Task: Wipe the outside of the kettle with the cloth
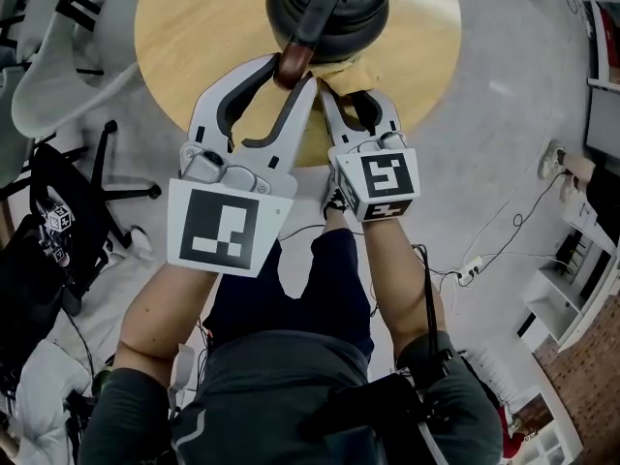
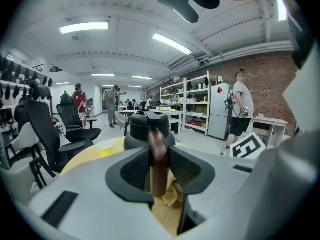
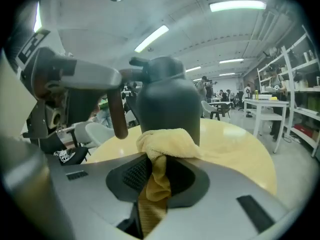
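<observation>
- Head view: the dark kettle (image 1: 329,8) sits on the round wooden table (image 1: 194,27).
- Left gripper view: the left gripper (image 2: 159,174) is clamped on the kettle's brown handle (image 2: 158,154).
- Right gripper view: the right gripper (image 3: 155,184) pinches the yellow cloth (image 3: 162,144), which is bunched up against the kettle's lower side.

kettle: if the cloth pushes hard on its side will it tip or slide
Probably neither: the left gripper is shut on the brown handle of the kettle, bracing it. Its body looks tall and fairly narrow, so unbraced it might tip. The wooden table looks smooth, so it could also slide.
</observation>
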Action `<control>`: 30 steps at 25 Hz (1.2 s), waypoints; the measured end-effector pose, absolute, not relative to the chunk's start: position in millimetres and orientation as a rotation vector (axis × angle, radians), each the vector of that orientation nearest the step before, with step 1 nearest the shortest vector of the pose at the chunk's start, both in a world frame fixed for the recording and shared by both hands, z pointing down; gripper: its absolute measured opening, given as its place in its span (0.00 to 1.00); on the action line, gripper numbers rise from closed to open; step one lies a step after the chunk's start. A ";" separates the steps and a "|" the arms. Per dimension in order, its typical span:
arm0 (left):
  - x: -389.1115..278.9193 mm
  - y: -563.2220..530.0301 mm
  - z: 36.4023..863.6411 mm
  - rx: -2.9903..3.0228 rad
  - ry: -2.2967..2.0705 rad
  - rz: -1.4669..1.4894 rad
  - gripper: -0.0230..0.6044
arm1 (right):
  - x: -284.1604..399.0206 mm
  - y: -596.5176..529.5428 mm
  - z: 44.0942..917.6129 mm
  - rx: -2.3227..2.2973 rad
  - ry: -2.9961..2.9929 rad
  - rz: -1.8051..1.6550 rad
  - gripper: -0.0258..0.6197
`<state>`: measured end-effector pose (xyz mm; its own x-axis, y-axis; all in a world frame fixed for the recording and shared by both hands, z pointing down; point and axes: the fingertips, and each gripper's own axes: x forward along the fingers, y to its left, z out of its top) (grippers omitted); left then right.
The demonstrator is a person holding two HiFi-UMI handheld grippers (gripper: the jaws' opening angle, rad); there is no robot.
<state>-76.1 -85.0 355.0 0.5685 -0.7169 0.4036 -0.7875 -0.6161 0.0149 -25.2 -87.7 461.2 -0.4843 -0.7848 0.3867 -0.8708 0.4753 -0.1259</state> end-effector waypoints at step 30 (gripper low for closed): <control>-125.8 -104.2 352.1 2.587 -1.477 0.866 0.22 | 2.1 -102.7 470.4 1.399 -2.494 0.463 0.19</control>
<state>-125.8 -104.2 352.1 0.3910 -0.7827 0.4842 -0.8045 -0.5462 -0.2332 2.1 -102.7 470.4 -0.5105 -0.7807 0.3603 -0.8580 0.4900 -0.1539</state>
